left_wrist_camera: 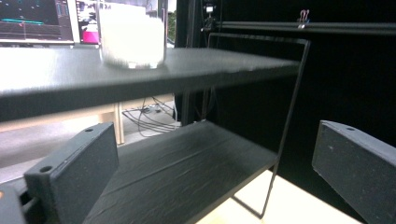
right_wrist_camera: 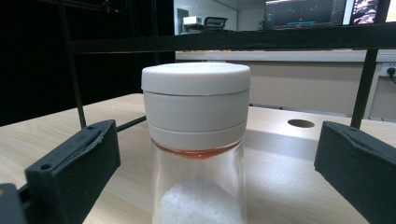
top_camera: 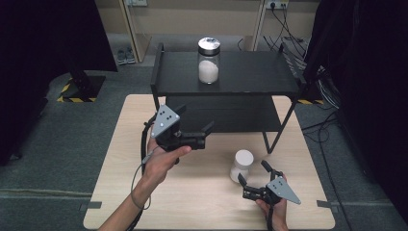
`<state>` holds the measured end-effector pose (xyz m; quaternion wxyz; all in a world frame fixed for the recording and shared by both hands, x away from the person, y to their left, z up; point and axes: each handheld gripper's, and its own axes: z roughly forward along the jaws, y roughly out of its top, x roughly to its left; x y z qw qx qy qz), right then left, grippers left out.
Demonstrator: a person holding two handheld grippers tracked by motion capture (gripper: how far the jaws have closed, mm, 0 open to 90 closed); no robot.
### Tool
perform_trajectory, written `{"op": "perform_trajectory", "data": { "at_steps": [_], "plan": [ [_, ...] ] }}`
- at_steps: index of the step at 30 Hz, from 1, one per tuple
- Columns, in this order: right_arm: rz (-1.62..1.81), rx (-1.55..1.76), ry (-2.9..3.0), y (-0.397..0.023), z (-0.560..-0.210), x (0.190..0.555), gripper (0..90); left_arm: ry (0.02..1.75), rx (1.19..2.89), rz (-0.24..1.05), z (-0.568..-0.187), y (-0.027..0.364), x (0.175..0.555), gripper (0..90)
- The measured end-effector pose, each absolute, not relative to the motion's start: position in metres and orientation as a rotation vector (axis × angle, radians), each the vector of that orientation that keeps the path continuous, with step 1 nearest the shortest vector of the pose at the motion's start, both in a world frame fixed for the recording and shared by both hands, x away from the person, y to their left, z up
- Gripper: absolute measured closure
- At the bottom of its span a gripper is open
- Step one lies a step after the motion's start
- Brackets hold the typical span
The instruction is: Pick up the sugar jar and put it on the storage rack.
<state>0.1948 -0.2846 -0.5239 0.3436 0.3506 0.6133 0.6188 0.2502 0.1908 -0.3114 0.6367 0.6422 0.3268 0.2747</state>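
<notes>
On table: 1 white-capped jar (top_camera: pixel 240 165) | on shelf (top_camera: pixel 250 79): 1 silver-lidded jar (top_camera: pixel 209 61)

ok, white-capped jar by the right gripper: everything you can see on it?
The white-capped jar is clear glass with a stepped white cap, an orange ring under the cap and white powder in the bottom. It stands upright on the light wooden table, before the black shelf. The right gripper is open, jaws either side, not touching.

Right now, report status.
Right gripper open, jaws flanking white-lidded jar, not touching. Left gripper open, empty, facing shelf. Path clear.
</notes>
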Motion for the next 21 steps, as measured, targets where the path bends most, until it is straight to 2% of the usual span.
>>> {"op": "perform_trajectory", "data": {
  "at_steps": [8, 21],
  "plan": [
    [1.607, 0.912, 1.593, -0.284, -0.524, 0.195, 0.3, 0.732, 1.481, 0.672, -0.342, 0.191, 0.239, 0.0],
    [1.603, 0.909, 1.594, -0.285, -0.524, 0.194, 0.4, 0.718, 1.481, 0.65, -0.391, 0.196, 0.232, 0.0]
  ]
}}
